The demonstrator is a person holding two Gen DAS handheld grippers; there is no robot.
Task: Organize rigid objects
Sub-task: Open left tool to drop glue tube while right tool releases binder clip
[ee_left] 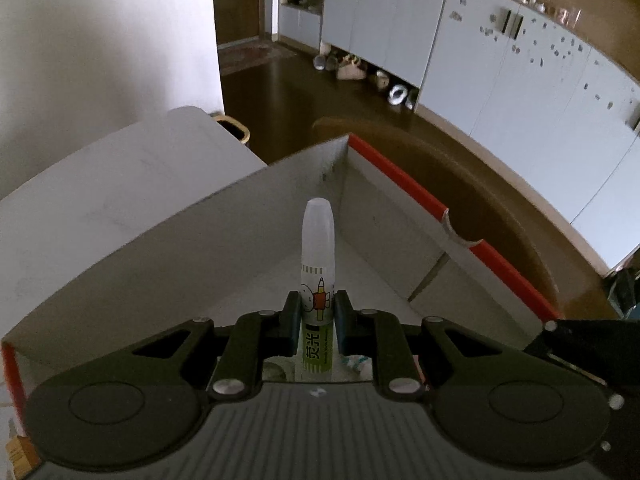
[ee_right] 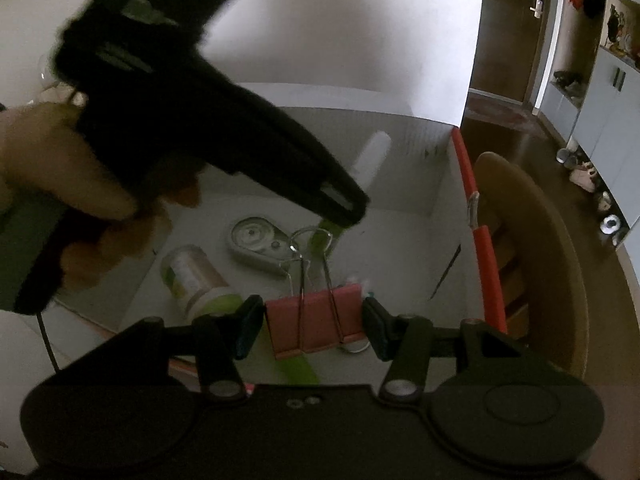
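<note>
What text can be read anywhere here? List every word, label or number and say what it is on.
"灵光" in white on the green band of the glue pen held in the left tongs.
Small print beside those characters: too small to read.
Label on the small bottle in the box: blurred, unreadable.
Pink binder clip: no text.
</note>
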